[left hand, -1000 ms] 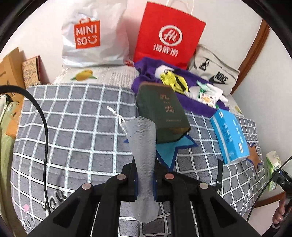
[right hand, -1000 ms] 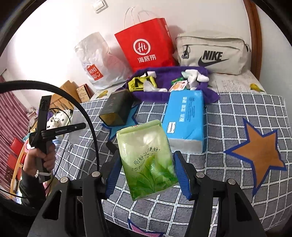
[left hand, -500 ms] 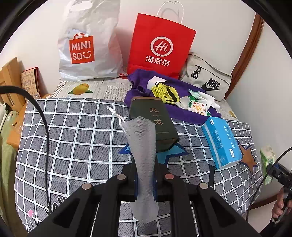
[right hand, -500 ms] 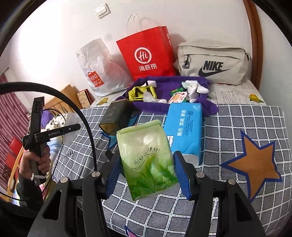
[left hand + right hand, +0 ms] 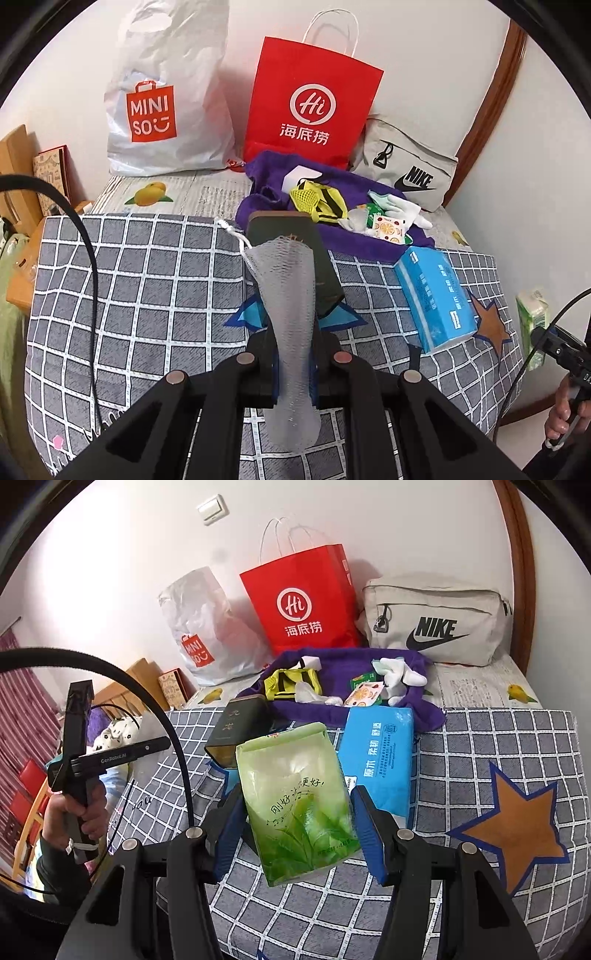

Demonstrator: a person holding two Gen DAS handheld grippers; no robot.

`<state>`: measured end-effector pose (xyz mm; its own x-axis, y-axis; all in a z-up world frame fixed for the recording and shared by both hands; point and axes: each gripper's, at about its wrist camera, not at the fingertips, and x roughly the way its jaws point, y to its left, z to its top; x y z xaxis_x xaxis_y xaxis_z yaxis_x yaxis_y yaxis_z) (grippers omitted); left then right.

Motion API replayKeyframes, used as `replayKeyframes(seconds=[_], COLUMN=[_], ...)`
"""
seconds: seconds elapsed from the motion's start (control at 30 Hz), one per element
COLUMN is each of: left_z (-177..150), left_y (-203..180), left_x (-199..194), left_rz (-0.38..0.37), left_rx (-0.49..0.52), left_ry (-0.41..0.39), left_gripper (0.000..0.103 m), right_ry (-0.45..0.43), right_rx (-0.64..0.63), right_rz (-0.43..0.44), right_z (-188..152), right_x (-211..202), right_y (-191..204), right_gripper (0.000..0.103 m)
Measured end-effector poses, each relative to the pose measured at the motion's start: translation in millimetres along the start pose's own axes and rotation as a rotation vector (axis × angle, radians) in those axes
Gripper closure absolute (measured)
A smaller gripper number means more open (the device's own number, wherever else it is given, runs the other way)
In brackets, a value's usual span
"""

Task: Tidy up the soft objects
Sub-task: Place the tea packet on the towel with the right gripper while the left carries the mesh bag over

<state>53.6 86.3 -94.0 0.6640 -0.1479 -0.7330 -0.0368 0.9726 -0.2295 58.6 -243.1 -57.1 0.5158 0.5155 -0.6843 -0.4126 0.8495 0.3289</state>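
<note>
Hanging upright in the left gripper (image 5: pixel 293 363), a white mesh pouch (image 5: pixel 290 314) is being pinched between the two fingers, which are pressing together on its lower half while its drawstring trails off the top left corner. Sitting in the right gripper (image 5: pixel 301 829), a green tissue pack (image 5: pixel 297 805) is being squeezed at its sides by the blue finger pads (image 5: pixel 365 829), tilted a little to the left. Both things are hovering above the front of the grey checked bedspread (image 5: pixel 480 746). Behind them a dark green box (image 5: pixel 295 251) is lying on a blue star patch, and a blue tissue pack (image 5: pixel 380 753) is lying just beside it to the right. Farther back, a purple cloth (image 5: pixel 354 240) is holding a yellow mesh item (image 5: pixel 314 197), white socks (image 5: pixel 399 674) and small packets. Against the wall a white Miniso bag (image 5: pixel 166 107), a red paper bag (image 5: pixel 314 107) and a beige Nike bag (image 5: pixel 436 622) are standing in a row.
</note>
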Motion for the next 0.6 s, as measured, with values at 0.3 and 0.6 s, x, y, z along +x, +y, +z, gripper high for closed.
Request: replayKeyframes(seconds=[0.3,0.6], left_z=[15,38], left_y=[-2,-15], left_x=[-5,-9], left_rz=[0.030,0.002], left_rx=[0.017,0.074], left_ry=[-0.031,-0.073], left_gripper=[0.092,0.092], right_ry=[-0.021,-0.024], right_rx=[-0.022,-0.006], right_rz=[-0.006,-0.033], right_z=[23,41], right_x=[5,13], right_y=[0,-8], right_gripper=[0.047,0.047])
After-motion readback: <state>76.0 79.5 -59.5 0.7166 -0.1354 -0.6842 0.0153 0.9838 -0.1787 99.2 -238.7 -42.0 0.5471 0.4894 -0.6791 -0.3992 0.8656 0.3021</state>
